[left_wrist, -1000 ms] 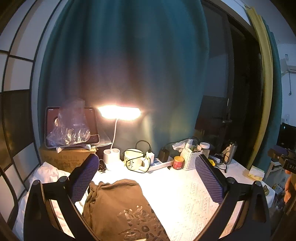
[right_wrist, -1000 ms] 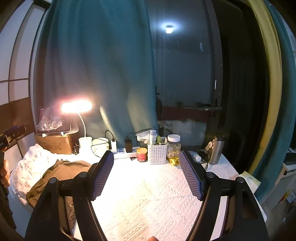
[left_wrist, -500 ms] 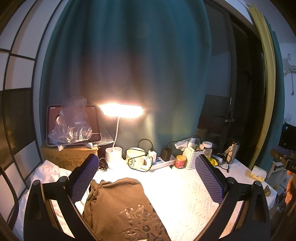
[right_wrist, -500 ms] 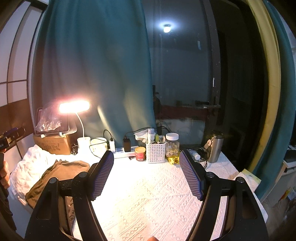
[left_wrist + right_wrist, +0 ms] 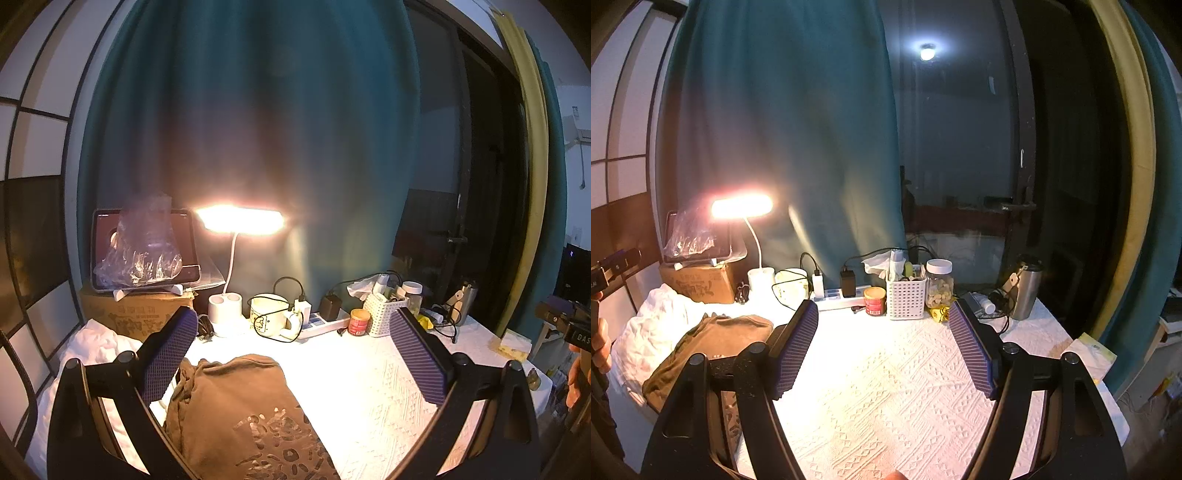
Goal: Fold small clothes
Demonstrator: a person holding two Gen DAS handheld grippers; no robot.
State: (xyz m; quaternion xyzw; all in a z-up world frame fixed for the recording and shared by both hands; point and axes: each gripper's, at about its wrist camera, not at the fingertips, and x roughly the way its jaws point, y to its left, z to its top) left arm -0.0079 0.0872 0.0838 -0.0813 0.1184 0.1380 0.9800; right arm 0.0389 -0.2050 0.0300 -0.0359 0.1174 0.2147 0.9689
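Both views have tilted slightly. Left tongs [image 5: 291, 354] and right tongs [image 5: 882, 347] gape empty; my low pass risks snagging the crumpled brown printed garment [image 5: 240, 417] toward the corded cream mug [image 5: 267, 319] on the desk [image 5: 886, 387].

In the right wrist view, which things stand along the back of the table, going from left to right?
Cardboard box → lamp base → red tin → white basket → glass jar → steel flask.

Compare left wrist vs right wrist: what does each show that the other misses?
Left wrist only: the dark print on the brown garment, lying between the open left tool.
Right wrist only: the lit ceiling lamp and the open right tool over bare white tablecloth.
Both: glowing desk lamp, white perforated basket, steel flask.
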